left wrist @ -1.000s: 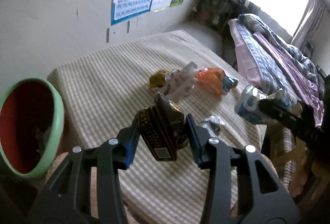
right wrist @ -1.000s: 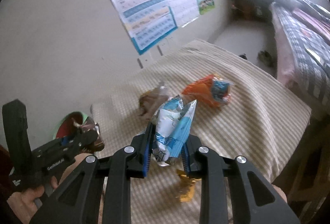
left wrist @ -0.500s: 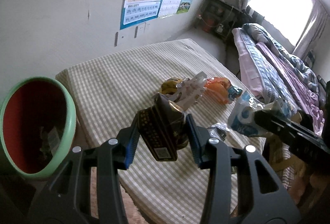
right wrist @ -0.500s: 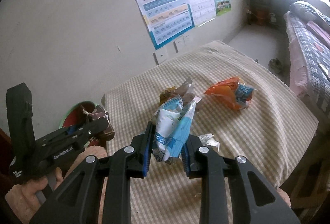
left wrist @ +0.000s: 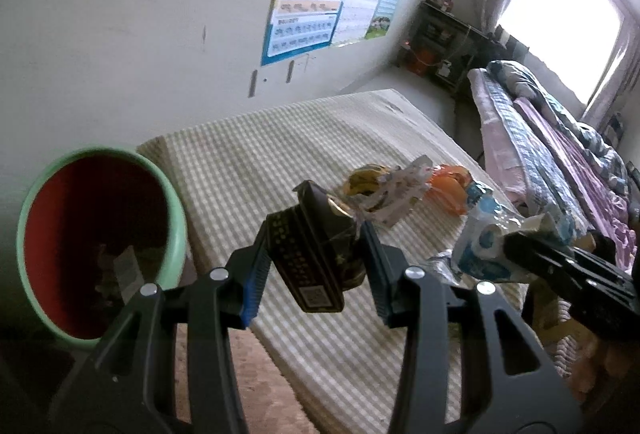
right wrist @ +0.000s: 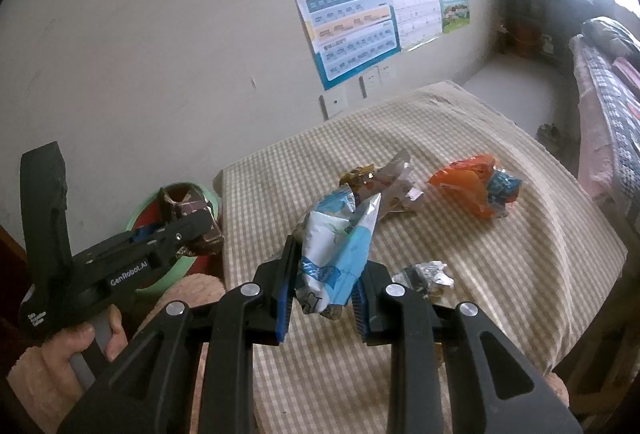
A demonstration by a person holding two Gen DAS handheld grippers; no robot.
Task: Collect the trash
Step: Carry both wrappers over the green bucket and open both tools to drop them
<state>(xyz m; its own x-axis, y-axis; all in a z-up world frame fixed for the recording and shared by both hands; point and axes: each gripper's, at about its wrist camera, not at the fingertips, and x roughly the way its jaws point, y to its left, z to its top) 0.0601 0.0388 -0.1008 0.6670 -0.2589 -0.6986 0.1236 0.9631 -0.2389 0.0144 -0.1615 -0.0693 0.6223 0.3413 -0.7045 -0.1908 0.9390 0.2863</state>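
Both grippers are carrying trash toward the green bin [left wrist: 176, 234] beside the counter [left wrist: 248, 170]. The left gripper [left wrist: 314, 270] is clamped on a dark carton [left wrist: 308, 258], the right gripper [right wrist: 322, 298] on a blue-white wrapper [right wrist: 336, 246]. Next, I think, each must hang over the bin's mouth before letting go.
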